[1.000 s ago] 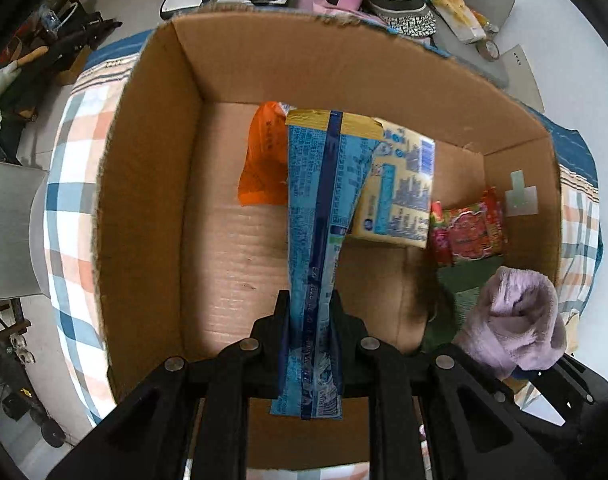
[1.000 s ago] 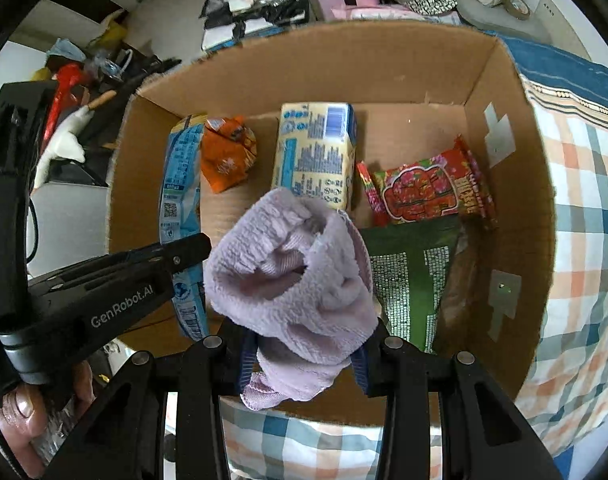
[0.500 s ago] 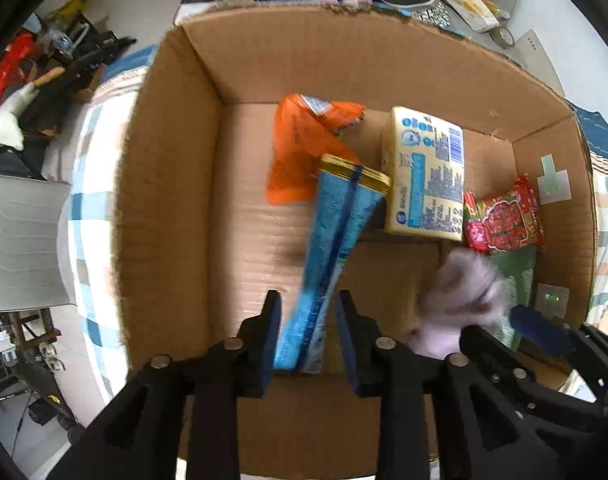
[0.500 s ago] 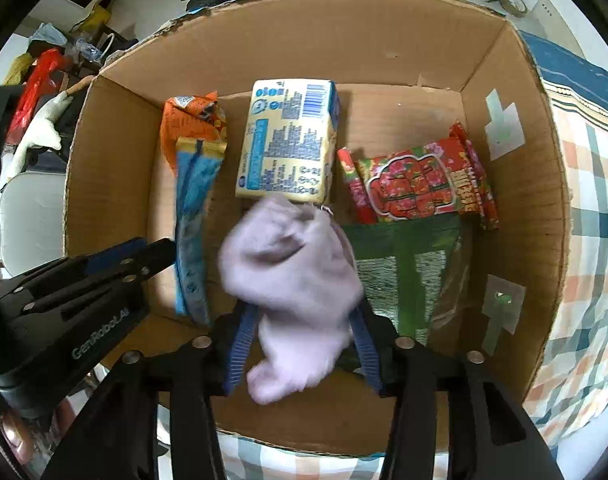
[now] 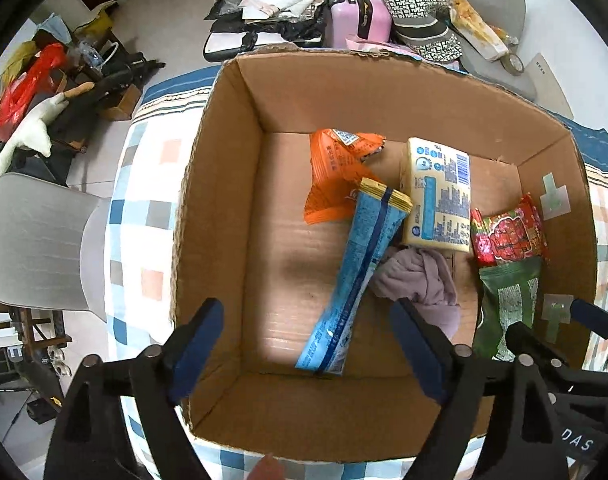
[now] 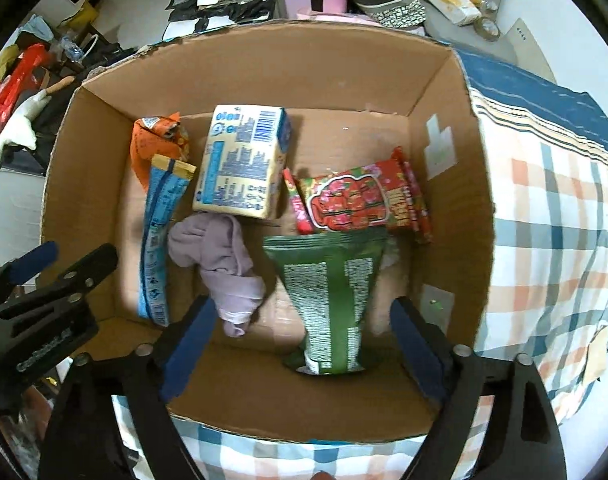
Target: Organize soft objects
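An open cardboard box (image 5: pixel 219 216) (image 6: pixel 456 92) holds the goods. A long blue packet (image 5: pixel 356 272) (image 6: pixel 157 236) lies on its floor, with a lilac sock (image 5: pixel 420 280) (image 6: pixel 223 264) beside it. An orange packet (image 5: pixel 336 172) (image 6: pixel 155 140), a yellow pack (image 5: pixel 440 196) (image 6: pixel 243 164), a red packet (image 5: pixel 508 232) (image 6: pixel 356 200) and a green bag (image 5: pixel 508 300) (image 6: pixel 332 292) lie there too. My left gripper (image 5: pixel 308 352) is open and empty above the box's near edge. My right gripper (image 6: pixel 304 348) is open and empty above the near edge.
The box stands on a checked cloth (image 5: pixel 143 208) (image 6: pixel 552 240). A grey chair (image 5: pixel 35 240) stands to the left. Behind the box are a pink suitcase (image 5: pixel 356 12), bags, a hat and floor clutter. The left gripper shows at the left of the right wrist view (image 6: pixel 43 292).
Both grippers opened. The blue packet dropped from the left one and the lilac sock from the right one onto the box floor. Both grippers drew back upward.
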{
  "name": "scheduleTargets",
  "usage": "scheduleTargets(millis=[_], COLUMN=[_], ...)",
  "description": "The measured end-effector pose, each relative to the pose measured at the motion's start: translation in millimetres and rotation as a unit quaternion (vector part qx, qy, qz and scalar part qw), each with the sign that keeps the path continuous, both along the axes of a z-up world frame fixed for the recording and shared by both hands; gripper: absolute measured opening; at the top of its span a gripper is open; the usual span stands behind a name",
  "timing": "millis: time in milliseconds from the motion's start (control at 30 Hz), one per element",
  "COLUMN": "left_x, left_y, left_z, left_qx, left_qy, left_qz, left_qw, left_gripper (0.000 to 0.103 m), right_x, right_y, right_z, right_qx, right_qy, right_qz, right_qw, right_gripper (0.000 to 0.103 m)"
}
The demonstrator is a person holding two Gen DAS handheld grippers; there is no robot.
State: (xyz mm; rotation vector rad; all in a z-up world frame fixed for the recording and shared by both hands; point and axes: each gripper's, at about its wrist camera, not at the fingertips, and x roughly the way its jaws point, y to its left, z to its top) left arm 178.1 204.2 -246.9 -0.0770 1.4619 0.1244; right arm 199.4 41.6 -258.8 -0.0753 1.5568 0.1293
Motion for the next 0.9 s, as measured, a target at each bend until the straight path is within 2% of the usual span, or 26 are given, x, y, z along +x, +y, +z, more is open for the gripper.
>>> scheduleTargets(millis=[100, 300, 433, 600, 900], left_x=[-5.5, -18.7, -30.7, -47.5, -94.4], left_y=[-0.8, -5.0, -13.0, -22.9, -39.7], left_z=[0.1, 19.6, 45.8, 84.7, 161.3], left_qx=[-0.007, -0.004, 0.005, 0.003, 0.006], left_qy=[-0.001, -0.025, -0.05, -0.084, -0.129], left_qz=[0.002, 0.01, 0.003, 0.0, -0.004], left_qw=[1.0, 0.9996, 0.9987, 0.9965, 0.9916], left_gripper=[0.094, 0.094, 0.094, 0.094, 0.094], right_x=[-5.0, -15.6, -23.8, -40.3, -86.1], right_y=[-8.8, -21.5, -24.5, -35.7, -51.9], right_z=[4.0, 11.6, 25.0, 62.0, 154.9], right_qx=[-0.006, -0.009, -0.006, 0.001, 0.022], right_qy=[-0.006, -0.023, -0.036, -0.063, -0.134], right_qz=[-0.003, -0.013, -0.018, -0.028, -0.025], right_qw=[1.0, 1.0, 0.999, 0.998, 0.99], right_gripper=[0.101, 0.102, 0.103, 0.103, 0.103])
